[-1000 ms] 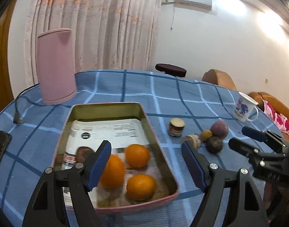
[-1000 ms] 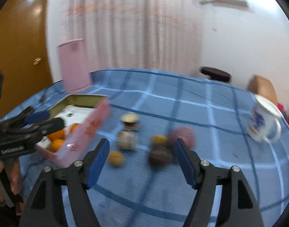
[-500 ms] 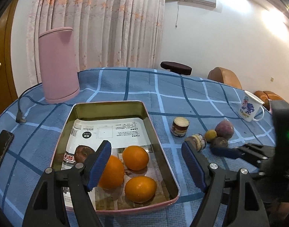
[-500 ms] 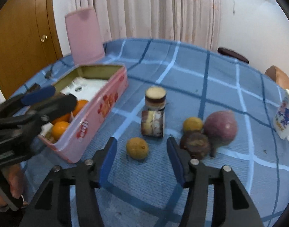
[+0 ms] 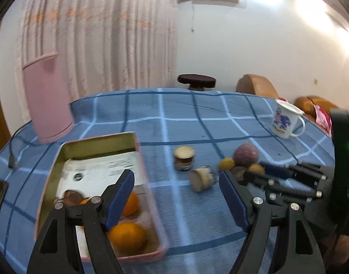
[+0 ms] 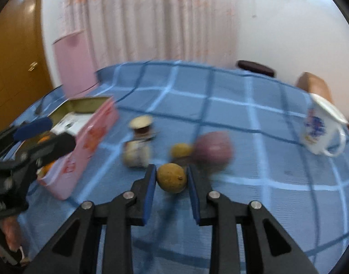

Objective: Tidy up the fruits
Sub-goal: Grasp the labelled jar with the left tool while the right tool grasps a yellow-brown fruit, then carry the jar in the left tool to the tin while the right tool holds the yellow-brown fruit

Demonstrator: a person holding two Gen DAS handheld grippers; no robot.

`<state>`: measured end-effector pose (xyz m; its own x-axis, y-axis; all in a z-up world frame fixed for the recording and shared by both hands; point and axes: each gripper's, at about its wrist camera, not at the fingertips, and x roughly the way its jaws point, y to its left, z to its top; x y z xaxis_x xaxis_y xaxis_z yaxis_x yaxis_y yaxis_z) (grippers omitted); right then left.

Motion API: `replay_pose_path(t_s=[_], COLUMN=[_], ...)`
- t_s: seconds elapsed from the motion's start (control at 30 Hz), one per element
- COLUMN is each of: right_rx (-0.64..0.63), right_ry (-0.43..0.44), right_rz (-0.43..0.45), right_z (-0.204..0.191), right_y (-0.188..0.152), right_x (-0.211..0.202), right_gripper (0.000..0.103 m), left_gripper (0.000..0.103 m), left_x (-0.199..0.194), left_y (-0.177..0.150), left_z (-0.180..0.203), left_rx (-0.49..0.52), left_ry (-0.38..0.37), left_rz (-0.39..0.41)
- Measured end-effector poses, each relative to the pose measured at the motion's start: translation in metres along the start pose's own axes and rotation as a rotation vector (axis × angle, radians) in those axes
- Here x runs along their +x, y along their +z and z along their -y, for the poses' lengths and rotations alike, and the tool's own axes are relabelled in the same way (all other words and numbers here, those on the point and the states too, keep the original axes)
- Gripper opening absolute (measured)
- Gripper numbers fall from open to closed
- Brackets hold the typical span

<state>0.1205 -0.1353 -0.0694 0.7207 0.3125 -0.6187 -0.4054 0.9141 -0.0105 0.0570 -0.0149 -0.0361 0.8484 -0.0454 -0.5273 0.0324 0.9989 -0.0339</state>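
Since the earlier frames, right gripper (image 6: 171, 178) has advanced on the small yellow-brown fruit (image 6: 172, 177) and its jaws have just been closing; both blue pads now sit against the fruit's sides, fruit between them. Left gripper (image 5: 176, 196) view has swung sideways: the pink tin (image 5: 137, 150) was centred under it, now sits off to one side, and the jaws span bare tablecloth (image 5: 197, 118).

Tongs: right narrow, clamped on the fruit. Left wide, nothing between the pads.

Landmark = pink tin.
- Held fruit: on the mug (image 6: 320, 132) side of the tin, well clear of its long wall, nearest the right-wrist camera of all loose items. Cannot tell if it is off the cloth yet.
- Two small jars (image 6: 137, 153): between tin and held fruit.
- Second yellow fruit (image 6: 181, 150) and purple fruit (image 6: 213, 148): beyond the held one, farther from the tin; a dark fruit lies there too, mostly hidden.
- Oranges (image 5: 126, 233): already inside the tin, near end.

Handling (judgement):
- Small and light; rind looks firm and dull, probably not slippery.
- Oval, with a nub at one end; pads across the widest belly, as now, should stop it rolling out.
- Likely bruises under hard squeeze; modest pressure enough.
- Lower it into a free spot in the tin, not a drop; lifting clear of the tin wall and jars needs care.
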Motion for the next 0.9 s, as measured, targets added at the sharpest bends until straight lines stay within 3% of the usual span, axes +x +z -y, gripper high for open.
replay_pose_path(t_s=[0.1, 0.2, 0.33, 0.43, 0.57, 0.7, 0.9], right_rx=[0.030, 0.064, 0.067, 0.076, 0.076, 0.084, 0.086], right_ry=[-0.038, -0.017, -0.006, 0.007, 0.015, 0.020, 0.036], right_rz=[0.013, 0.017, 0.027, 0.028, 0.026, 0.021, 0.043], right_z=[0.018, 0.026, 0.026, 0.028, 0.028, 0.030, 0.030], right_y=[0.001, 0.003, 0.002, 0.002, 0.001, 0.002, 0.001], right_x=[-0.002, -0.003, -0.006, -0.006, -0.005, -0.004, -0.007], right_gripper=[0.030, 0.030, 0.030, 0.030, 0.030, 0.030, 0.030], left_gripper=[0.078, 0.076, 0.055, 0.049, 0.048, 0.037, 0.037], left_x=[0.016, 0.036, 0.060, 0.070, 0.080, 0.087, 0.073], left_y=[0.002, 0.002, 0.001, 0.002, 0.003, 0.005, 0.005], left_z=[0.020, 0.032, 0.032, 0.032, 0.036, 0.036, 0.033], left_rx=[0.041, 0.061, 0.034, 0.020, 0.030, 0.034, 0.024], left_ry=[-0.008, -0.001, -0.019, -0.014, 0.002, 0.002, -0.018], left_rz=[-0.031, -0.084, -0.169, -0.202, -0.240, -0.249, -0.186])
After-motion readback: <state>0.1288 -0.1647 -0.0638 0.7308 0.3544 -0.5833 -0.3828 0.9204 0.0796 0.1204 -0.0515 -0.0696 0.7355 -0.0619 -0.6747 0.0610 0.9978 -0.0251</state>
